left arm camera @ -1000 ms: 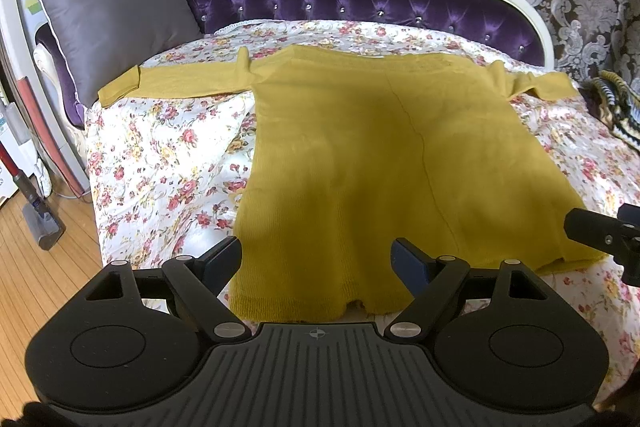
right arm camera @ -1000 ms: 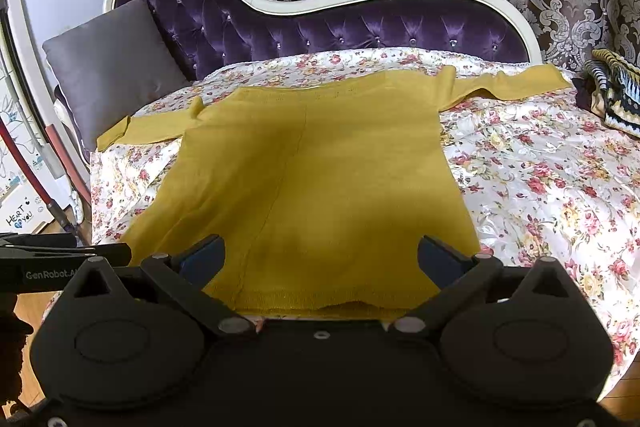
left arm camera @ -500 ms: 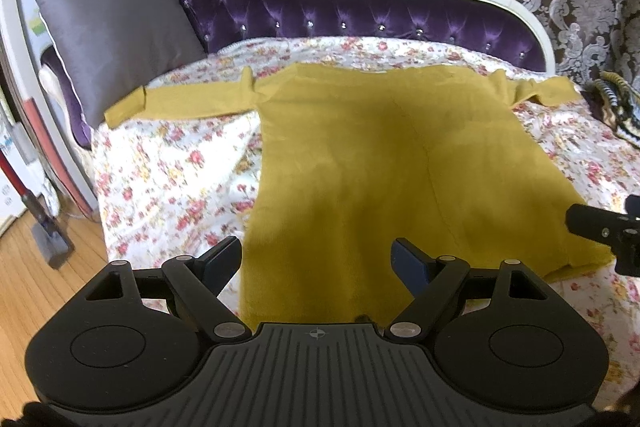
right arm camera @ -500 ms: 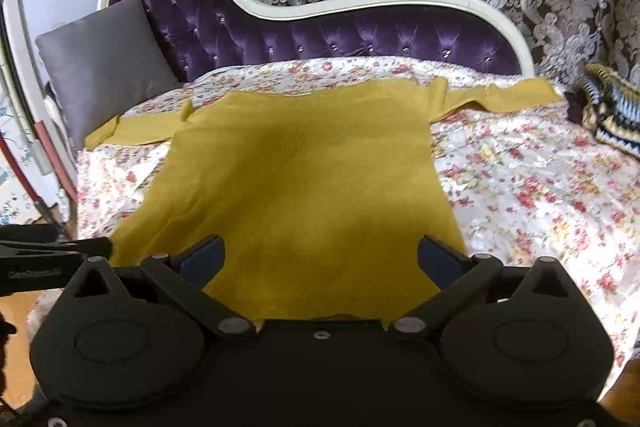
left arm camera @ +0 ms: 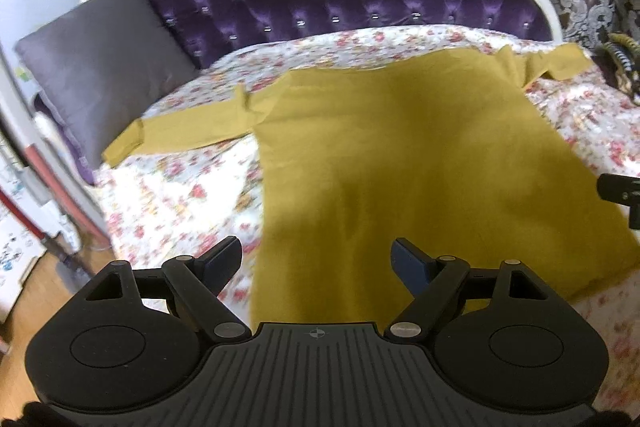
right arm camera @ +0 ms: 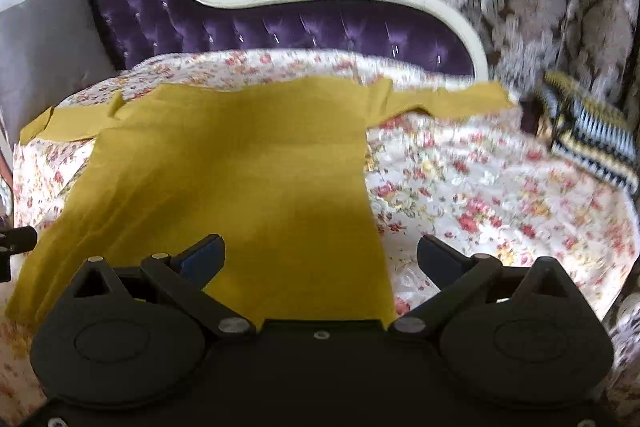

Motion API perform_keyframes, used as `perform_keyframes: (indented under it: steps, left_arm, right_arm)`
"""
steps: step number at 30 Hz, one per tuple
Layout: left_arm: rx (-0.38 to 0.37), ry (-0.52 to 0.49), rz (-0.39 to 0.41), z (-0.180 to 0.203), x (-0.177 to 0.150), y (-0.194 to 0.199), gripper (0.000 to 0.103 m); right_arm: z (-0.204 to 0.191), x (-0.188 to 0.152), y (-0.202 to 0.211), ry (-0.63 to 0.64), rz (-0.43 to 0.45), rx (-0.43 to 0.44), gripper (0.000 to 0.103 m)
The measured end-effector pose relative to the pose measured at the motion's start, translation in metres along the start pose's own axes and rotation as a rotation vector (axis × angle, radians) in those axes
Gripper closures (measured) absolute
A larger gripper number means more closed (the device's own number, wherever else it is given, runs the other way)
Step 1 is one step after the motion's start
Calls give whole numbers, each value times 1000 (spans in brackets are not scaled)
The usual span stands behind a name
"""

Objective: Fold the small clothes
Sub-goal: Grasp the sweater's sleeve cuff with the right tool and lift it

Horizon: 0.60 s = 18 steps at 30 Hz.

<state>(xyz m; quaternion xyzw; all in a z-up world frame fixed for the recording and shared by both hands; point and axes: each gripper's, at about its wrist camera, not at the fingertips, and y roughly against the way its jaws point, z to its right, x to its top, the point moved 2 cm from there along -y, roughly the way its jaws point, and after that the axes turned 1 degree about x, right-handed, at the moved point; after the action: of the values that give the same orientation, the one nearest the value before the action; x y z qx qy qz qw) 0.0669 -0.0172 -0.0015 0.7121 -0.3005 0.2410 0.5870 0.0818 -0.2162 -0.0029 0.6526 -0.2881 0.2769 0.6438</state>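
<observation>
On the bed: mustard sweater (left arm camera: 400, 167) lies flat, sleeves spread.
Left tool (left arm camera: 316, 259): jaws apart, above the hem.
Right tool (right arm camera: 320, 253): jaws apart, empty, over the sweater's right edge.

We hold the left gripper (left arm camera: 316, 259) angled downward, its jaws spread wide with nothing pressed between the fingertips (left arm camera: 224, 259). We hold the right gripper (right arm camera: 320, 255) at a similar downward angle, jaws likewise wide apart and empty. Each gripper's tip shows at the edge of the other's wrist view.
</observation>
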Motion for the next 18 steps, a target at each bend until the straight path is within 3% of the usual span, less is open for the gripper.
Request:
perform_keyframes:
  steps: [4, 10, 14, 18]
  left_arm:
    - [-71, -14, -9, 3, 26, -20, 22]
    - [-60, -41, 34, 11, 69, -56, 22]
    - [-52, -38, 37, 16, 93, -90, 26]
    - [-61, -22, 14, 17, 115, -130, 27]
  right_arm:
    - [27, 23, -21, -36, -18, 10, 4]
    - [72, 64, -68, -69, 1, -8, 7]
    - [109, 90, -111, -99, -7, -64, 25]
    - [157, 115, -156, -195, -10, -76, 29]
